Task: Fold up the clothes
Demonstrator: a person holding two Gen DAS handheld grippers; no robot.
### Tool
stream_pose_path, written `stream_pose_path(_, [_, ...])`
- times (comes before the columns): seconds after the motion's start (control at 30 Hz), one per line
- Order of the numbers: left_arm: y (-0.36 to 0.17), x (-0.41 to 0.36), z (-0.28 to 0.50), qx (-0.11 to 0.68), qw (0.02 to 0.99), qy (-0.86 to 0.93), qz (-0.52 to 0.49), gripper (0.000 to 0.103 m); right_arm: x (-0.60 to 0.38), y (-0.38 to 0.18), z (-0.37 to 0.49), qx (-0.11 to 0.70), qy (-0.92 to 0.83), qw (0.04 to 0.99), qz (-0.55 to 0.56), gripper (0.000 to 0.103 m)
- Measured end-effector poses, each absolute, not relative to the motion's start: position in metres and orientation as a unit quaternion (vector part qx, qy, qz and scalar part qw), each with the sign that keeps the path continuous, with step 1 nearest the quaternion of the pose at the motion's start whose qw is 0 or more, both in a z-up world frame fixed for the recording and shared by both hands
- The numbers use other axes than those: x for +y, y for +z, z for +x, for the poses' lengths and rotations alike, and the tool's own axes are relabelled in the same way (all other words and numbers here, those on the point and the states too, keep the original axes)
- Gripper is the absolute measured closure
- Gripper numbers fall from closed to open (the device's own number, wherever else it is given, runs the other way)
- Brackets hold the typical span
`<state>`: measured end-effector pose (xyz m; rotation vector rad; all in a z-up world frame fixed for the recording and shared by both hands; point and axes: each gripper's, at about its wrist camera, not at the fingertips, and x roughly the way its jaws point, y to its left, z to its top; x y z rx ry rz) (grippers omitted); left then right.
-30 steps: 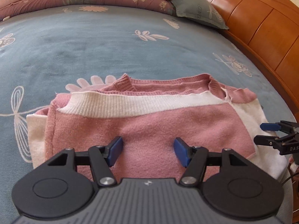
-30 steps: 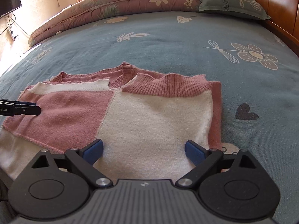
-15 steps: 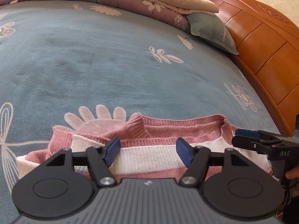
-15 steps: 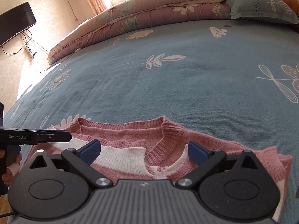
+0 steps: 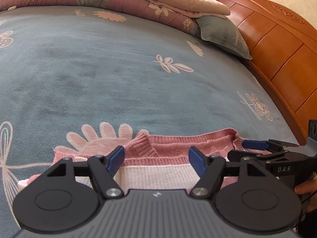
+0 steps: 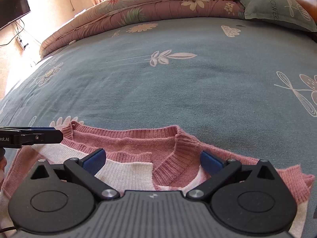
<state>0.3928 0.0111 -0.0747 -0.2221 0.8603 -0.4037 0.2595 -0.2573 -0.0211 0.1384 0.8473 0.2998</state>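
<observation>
Left gripper opening, right gripper wide, both empty over the folded sweater; a snagged collar could undo it

The sweater is pink with cream panels; the bedspread is dusty blue with pale flowers; the quilt is mauve floral.

Sweater: ribbed knit, fuzzy, matt. Bedspread: matt, short-napped woven cloth. Headboard: glossy varnished wood. Left gripper: matt black plastic body, bright metal pivot screws.
</observation>
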Motion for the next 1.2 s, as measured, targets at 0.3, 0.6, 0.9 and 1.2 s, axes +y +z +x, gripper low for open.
stream_pose_path(0.3, [-0.054, 0.016, 0.329, 0.411, 0.89, -0.181, -0.075, 0.031, -0.263, 0.001, 0.21, 0.405, 0.128, 0.903, 0.066, 0.0])
stream_pose_path(0.6, [-0.072, 0.025, 0.296, 0.43, 0.889, -0.148, -0.048, 0.025, -0.281, -0.012, 0.156, 0.419, 0.099, 0.9, 0.064, 0.0])
stream_pose_path(0.9, [-0.055, 0.021, 0.258, 0.425, 0.886, -0.182, -0.032, 0.02, -0.333, -0.014, 0.092, 0.425, 0.117, 0.888, 0.13, 0.0])
stream_pose_path(1.2, [-0.055, 0.019, 0.218, 0.443, 0.88, -0.171, -0.011, 0.021, -0.335, -0.008, 0.054, 0.422, 0.116, 0.889, 0.135, 0.0])
